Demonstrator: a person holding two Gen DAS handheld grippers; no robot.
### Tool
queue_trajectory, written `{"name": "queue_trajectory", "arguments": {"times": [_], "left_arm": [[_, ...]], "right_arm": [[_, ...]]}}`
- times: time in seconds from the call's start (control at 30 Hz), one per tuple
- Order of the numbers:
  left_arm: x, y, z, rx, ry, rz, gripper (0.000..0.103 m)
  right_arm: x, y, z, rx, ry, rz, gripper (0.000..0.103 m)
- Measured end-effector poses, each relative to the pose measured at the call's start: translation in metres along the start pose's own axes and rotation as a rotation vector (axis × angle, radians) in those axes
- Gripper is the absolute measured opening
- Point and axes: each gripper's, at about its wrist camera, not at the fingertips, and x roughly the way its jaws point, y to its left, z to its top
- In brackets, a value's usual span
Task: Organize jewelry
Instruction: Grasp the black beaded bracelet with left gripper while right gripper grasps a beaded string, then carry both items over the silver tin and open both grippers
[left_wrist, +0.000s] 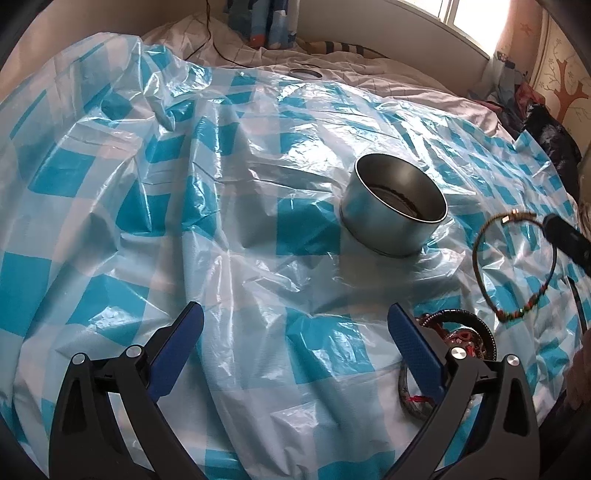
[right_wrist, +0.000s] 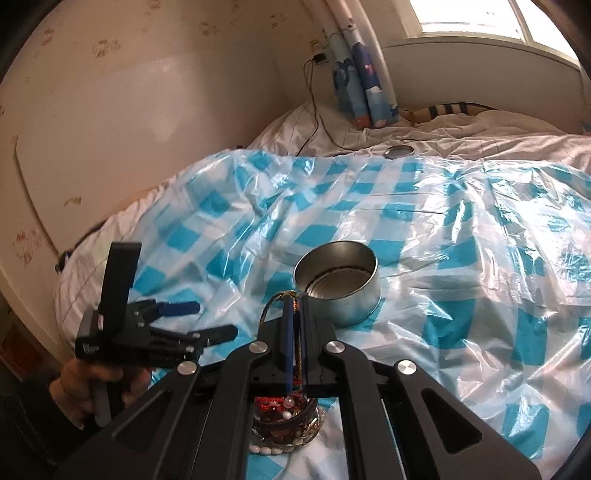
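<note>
Right hand-held gripper (right_wrist: 295, 314): clamped on bracelet (left_wrist: 515, 266) | bracelet: thin braided multicoloured loop, dangling

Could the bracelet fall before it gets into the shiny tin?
It might. The right tongs pinch only one short stretch of the thin braided multicoloured bracelet, so the rest dangles in the air and could slip out or swing past the rim. The round silver metal tin sits on a crinkly blue-and-white checked plastic sheet over soft bedding, so a bump might tip or slide it.
</note>
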Motion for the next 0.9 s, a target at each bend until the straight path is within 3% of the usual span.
{"name": "queue_trajectory", "arguments": {"times": [0.2,0.3,0.43,0.53,0.7,0.83,0.9], "left_arm": [[0.006,-0.009,-0.002,0.033,0.028,-0.076,0.096],[0.007,-0.020,-0.002,0.071,0.034,-0.165,0.096],[0.013,-0.043,-0.008,0.163,0.045,-0.188,0.095],[0.016,-0.057,-0.011,0.218,0.048,-0.213,0.088],[0.021,-0.066,-0.015,0.228,0.065,-0.310,0.063],[0.028,-0.061,-0.015,0.174,0.094,-0.412,0.034],[0.029,-0.060,-0.015,0.152,0.102,-0.426,0.028]], "right_arm": [[0.007,0.002,0.014,0.005,-0.040,-0.012,0.004],[0.010,0.000,0.019,0.025,-0.064,-0.021,0.004],[0.013,-0.008,0.024,0.055,-0.076,-0.026,0.004],[0.015,-0.016,0.020,0.068,-0.072,-0.039,0.004],[0.016,-0.028,0.016,0.097,-0.066,-0.044,0.004],[0.015,-0.029,0.015,0.093,-0.068,-0.044,0.004],[0.015,-0.029,0.015,0.087,-0.067,-0.045,0.004]]}}
